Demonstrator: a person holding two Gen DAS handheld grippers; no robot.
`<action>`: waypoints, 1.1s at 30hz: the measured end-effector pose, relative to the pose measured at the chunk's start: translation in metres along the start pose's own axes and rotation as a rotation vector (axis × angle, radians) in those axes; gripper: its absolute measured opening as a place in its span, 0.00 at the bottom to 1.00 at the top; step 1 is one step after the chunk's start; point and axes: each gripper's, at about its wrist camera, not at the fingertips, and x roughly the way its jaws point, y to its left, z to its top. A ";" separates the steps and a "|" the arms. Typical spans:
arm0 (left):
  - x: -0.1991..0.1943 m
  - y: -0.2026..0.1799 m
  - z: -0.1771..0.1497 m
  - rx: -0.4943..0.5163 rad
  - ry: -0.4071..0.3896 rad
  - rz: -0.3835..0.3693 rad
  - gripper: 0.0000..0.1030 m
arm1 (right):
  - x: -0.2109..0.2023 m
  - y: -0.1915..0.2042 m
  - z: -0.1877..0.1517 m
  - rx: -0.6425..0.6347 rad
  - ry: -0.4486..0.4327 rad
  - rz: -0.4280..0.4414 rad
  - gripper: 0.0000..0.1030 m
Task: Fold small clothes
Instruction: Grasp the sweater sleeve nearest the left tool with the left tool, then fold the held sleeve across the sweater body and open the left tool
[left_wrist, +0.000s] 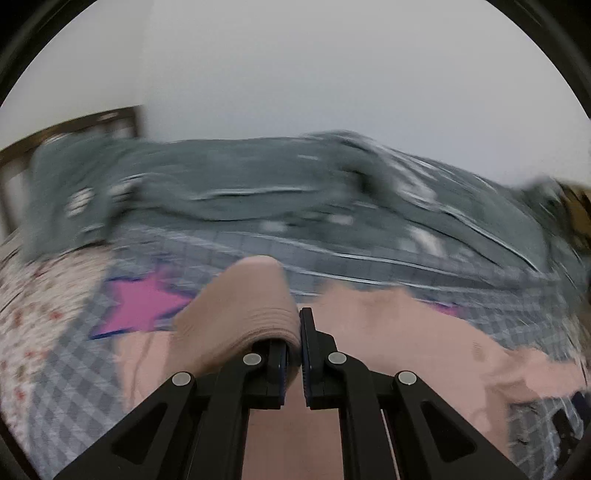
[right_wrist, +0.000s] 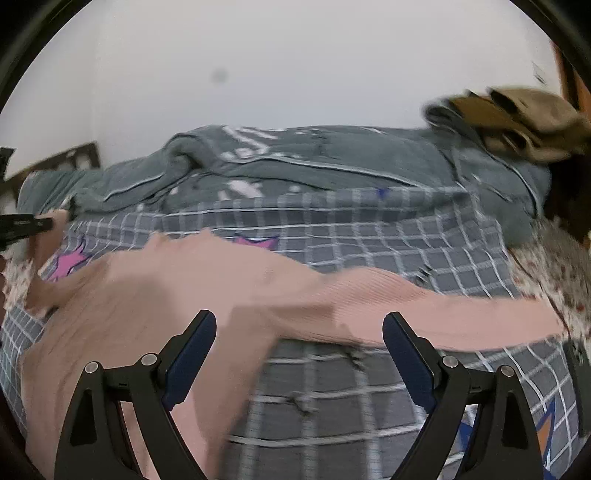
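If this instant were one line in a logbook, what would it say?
left gripper: shut on pink garment, lifting a fold | right gripper: open, empty, above garment | surface: grey checked bedsheet | fold: unfinished

One pink garment (right_wrist: 184, 295), one grey quilt (right_wrist: 295, 162), one checked sheet (right_wrist: 369, 240), two grippers.

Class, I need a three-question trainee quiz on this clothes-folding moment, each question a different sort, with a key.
1. True or false: the left gripper is shut on the pink garment.
2. The right gripper's state is: A open, holding nothing; B shut on the grey duvet; C shut on the garment.
3. Fill in: the garment lies on a grey ____ bedsheet.

Key: 1 true; 2 A; 3 checked.
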 end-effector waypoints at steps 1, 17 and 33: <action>0.006 -0.031 -0.003 0.039 0.012 -0.043 0.07 | 0.000 -0.008 0.000 0.019 0.000 -0.001 0.88; 0.039 -0.126 -0.073 0.169 0.220 -0.258 0.62 | 0.008 -0.017 -0.001 0.034 0.018 0.071 0.88; 0.084 0.103 -0.070 -0.101 0.290 -0.062 0.57 | 0.020 0.021 -0.017 -0.039 0.056 0.017 0.88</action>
